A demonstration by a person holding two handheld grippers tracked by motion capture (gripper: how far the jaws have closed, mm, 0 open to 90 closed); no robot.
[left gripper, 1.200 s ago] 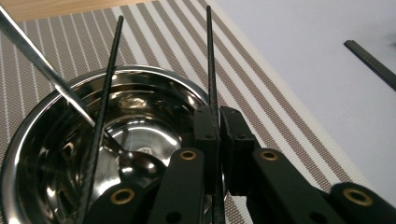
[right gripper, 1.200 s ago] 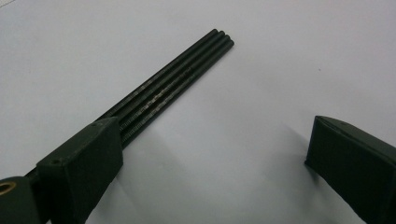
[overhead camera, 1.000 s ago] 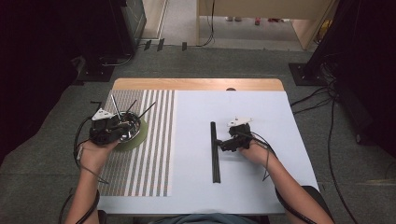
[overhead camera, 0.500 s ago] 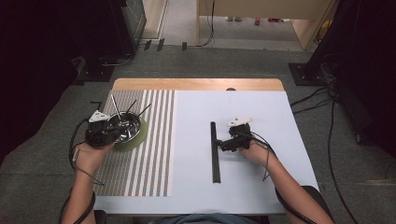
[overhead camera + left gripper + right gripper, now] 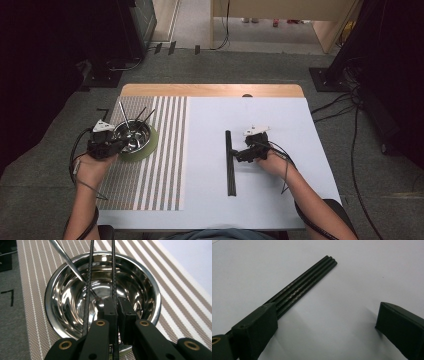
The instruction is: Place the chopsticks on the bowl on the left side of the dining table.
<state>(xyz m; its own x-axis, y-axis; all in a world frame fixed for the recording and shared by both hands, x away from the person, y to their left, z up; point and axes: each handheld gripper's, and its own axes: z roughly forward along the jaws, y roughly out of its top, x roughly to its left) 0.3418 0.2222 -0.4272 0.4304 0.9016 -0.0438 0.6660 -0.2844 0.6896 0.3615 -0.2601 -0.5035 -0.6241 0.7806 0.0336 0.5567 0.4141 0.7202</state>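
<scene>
A: Plainly, a loading step is in hand: sticks are being carried one at a time into the steel bowl [image 5: 57, 290], which stands on a green saucer [image 5: 150, 145] on the striped mat [image 5: 185, 302] at the left of the counter [image 5: 362, 270].

B: And how are the left tongs [image 5: 117, 302] set?

A: They are closed narrow on a black stick [image 5: 113, 270], low down over the near rim of the bowl. The stick is pinched close to its lower end, and its upper end leans out over the far rim. A second black stick [image 5: 89, 270] and a silver stick [image 5: 65, 257] are seen leaning in the bowl just beside it.

B: So what is called for next on that side?

A: In all likelihood a release. The jaws need to be eased apart only once the lower end is seated on the bowl's floor, so that the stick is left propped on the rim and is not tipped out. The tongs should then be drawn back toward the near side without the other two sticks being knocked.

B: And the right tongs [image 5: 324, 315]?

A: They are spread wide and held low over the white counter at the right, with nothing gripped. The bundle of black sticks [image 5: 312, 277] lies flat there, and one jaw is set right by it. A single stick has to be parted from that bundle, which looks fiddly, since the sticks lie touching side by side.
</scene>
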